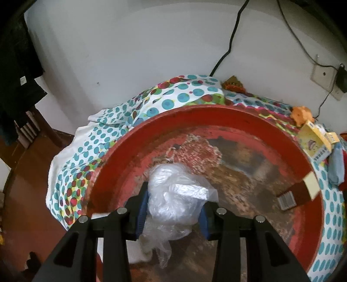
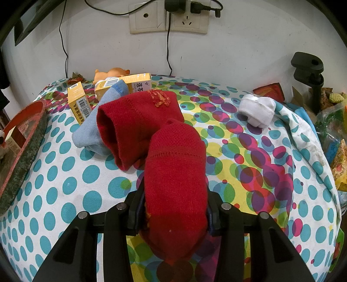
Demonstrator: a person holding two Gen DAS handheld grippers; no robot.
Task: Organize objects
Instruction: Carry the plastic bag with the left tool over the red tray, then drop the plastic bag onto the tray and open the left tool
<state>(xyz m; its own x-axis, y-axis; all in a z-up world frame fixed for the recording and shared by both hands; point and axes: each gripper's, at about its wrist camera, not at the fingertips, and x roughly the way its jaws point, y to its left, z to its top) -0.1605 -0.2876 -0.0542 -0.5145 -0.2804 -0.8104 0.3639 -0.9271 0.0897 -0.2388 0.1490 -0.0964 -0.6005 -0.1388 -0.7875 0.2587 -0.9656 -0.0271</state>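
Left wrist view: my left gripper pinches a crumpled plastic bag over the red tray, feather-light and slippery. My right gripper clamps a soft red sock between its fingers, draping limply ahead.

Each wrist camera looks steeply down past its own fingers, the left close over the red tray, the right near the dotted cloth, sharing tray, yellow boxes and wall sockets beyond the fingertips.
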